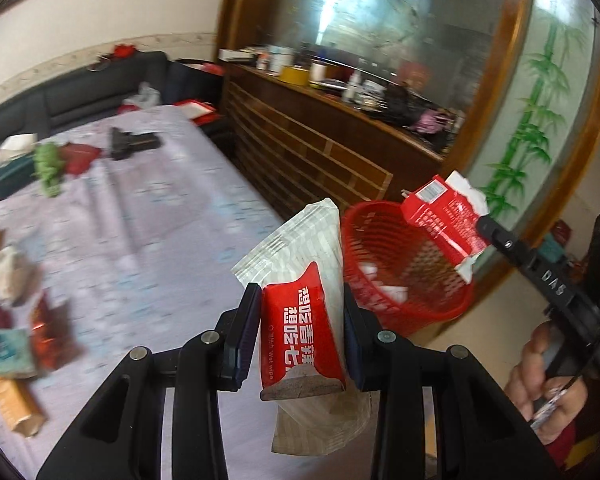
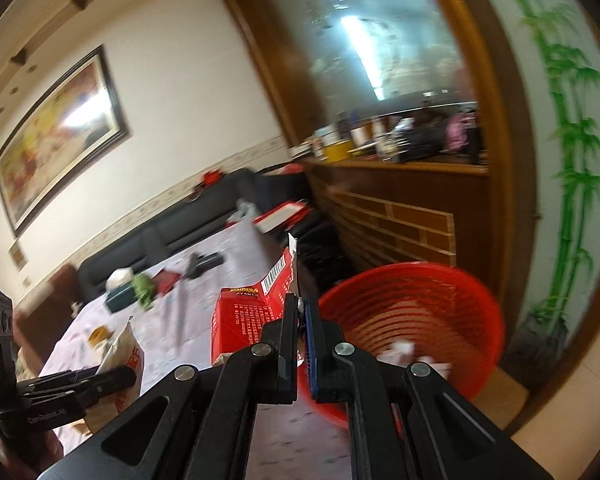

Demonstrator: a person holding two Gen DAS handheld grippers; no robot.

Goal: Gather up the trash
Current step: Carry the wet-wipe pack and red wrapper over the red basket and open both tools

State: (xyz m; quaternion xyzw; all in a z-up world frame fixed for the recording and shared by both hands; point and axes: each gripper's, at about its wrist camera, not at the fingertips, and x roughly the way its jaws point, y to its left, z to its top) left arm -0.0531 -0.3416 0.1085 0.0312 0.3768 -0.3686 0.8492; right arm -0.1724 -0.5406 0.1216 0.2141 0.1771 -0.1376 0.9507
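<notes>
- Nearest the left wrist camera, the left hand-held gripper (image 1: 302,328) is clenched on a red-and-white wet-wipe packet (image 1: 300,320); both pads press its sides and the packet stands upright between them, clear of the surface (image 1: 160,220).
- Right hand-held gripper (image 2: 300,320) is clenched tight on the torn edge of a flattened red carton (image 2: 252,312); in the left view that carton (image 1: 440,220) hangs over the near rim of the basket, with a hand (image 1: 540,380) on the grip behind it.
- Red mesh basket (image 1: 400,280) stands just past the surface's corner, beside the wooden cabinet (image 1: 312,160); white crumpled scraps (image 1: 384,288) already lie in its bottom, so some collection appears done.
- Judgement: both pieces are picked up and close to the basket, neither yet dropped; the carton looks nearer to release than the packet, which sits short of the rim.
- Remaining on the surface, blurred: a gold-orange wrapper (image 1: 14,408), a teal block (image 1: 4,352), a dark red foil piece (image 1: 48,336), a pale crumpled wad (image 1: 12,276), a green object (image 1: 50,168) beside a tissue box (image 1: 12,164), and a dark tool-like item (image 1: 132,142).
- Judgement: which of these count as trash cannot be told for certain; several trips seem left, so the task stands at an early-to-middle stage.
</notes>
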